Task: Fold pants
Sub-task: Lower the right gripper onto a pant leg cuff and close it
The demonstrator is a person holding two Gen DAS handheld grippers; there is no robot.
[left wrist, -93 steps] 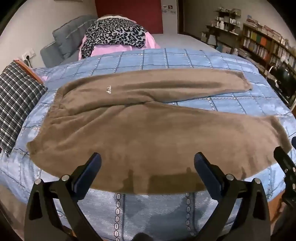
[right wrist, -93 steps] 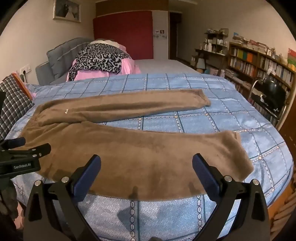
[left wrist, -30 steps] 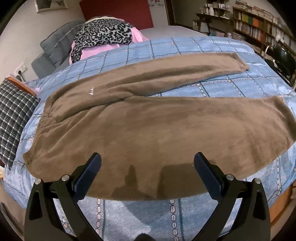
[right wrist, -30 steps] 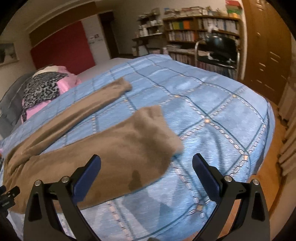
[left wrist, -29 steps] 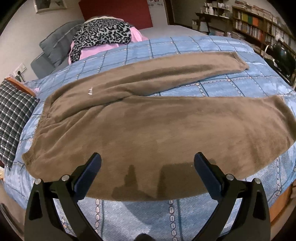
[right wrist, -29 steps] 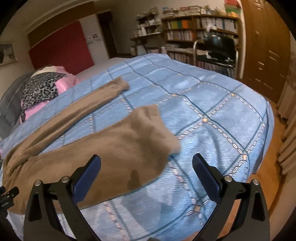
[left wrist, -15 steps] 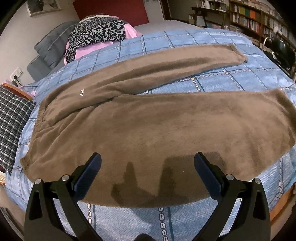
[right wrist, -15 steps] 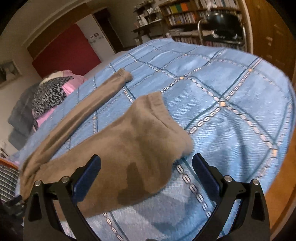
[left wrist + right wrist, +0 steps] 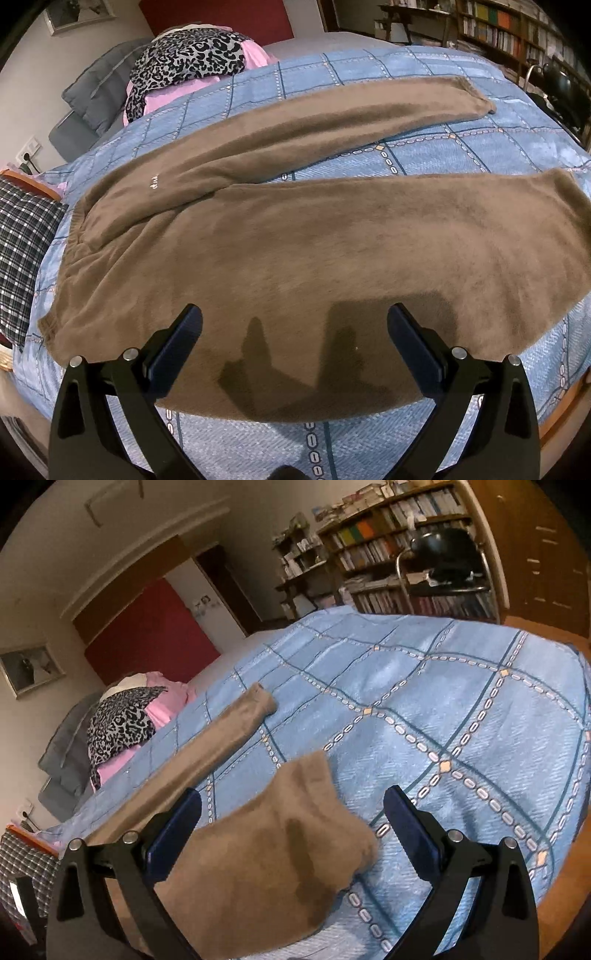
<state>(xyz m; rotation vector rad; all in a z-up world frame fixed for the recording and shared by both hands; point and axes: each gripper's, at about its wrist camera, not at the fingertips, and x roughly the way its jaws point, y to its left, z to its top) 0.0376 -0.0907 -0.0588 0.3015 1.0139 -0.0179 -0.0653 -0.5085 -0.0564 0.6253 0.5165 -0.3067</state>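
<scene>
Brown fleece pants [image 9: 295, 236] lie spread flat on the blue checked bedspread [image 9: 461, 151], waistband at the left, both legs running to the right and splayed apart. My left gripper [image 9: 294, 321] is open and empty, just above the near leg's front edge. In the right wrist view the near leg's cuff end [image 9: 295, 834] lies between the fingers of my right gripper [image 9: 292, 805], which is open, tilted and just above it. The far leg's cuff [image 9: 258, 701] lies beyond.
A leopard-print cloth over pink fabric [image 9: 188, 59] and grey pillows [image 9: 92, 92] lie at the bed's head. A plaid cushion [image 9: 18, 251] is at the left. Bookshelves [image 9: 399, 546] and a black chair [image 9: 447, 572] stand past the bed's right side.
My right gripper has swung right to the near leg's cuff, tilted and come down close to it. My left gripper has moved forward and lower over the near leg.
</scene>
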